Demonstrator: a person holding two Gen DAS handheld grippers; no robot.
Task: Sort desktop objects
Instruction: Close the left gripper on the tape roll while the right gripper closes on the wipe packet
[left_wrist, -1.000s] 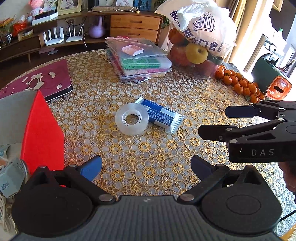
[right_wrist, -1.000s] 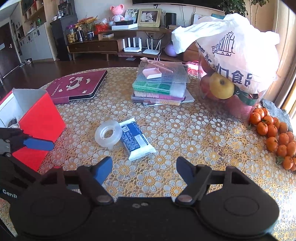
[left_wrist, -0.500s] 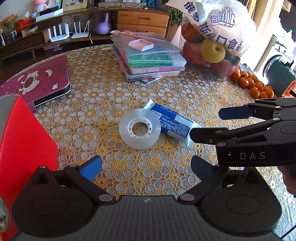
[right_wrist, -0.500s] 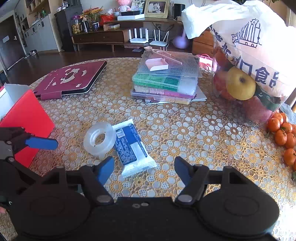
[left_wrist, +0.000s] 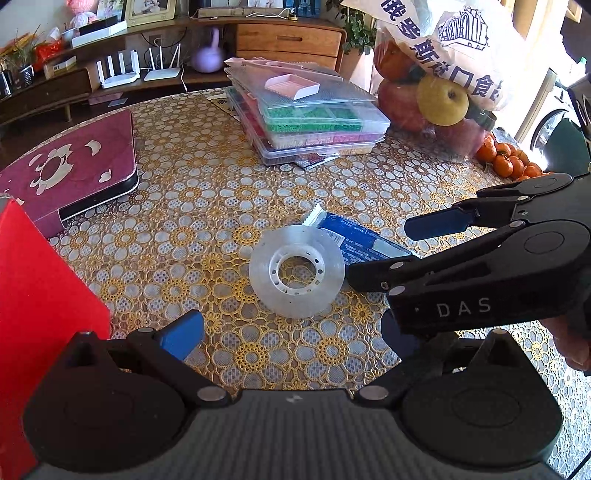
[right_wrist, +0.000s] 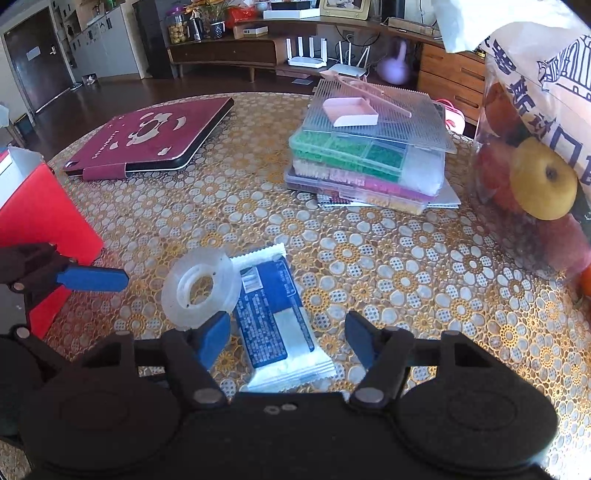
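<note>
Tape roll (left_wrist: 296, 271) lies flat on the counter (left_wrist: 221, 192), touching the blue packet (right_wrist: 275, 317) that sits between the right gripper (right_wrist: 286, 338) fingers; both grippers' fingers spread, released

Table: a round table (right_wrist: 406, 266) is wearing a lace cloth of gold and white flowers.
Floor: dark wood floor (right_wrist: 122, 92) is stretching toward a dark door (right_wrist: 40, 59).
Furniture: a long wooden sideboard (left_wrist: 288, 35) is running along the far wall, carrying white routers (left_wrist: 118, 70) and a framed photo (left_wrist: 149, 9).
Light: sunlight is falling across the table from the right.
</note>
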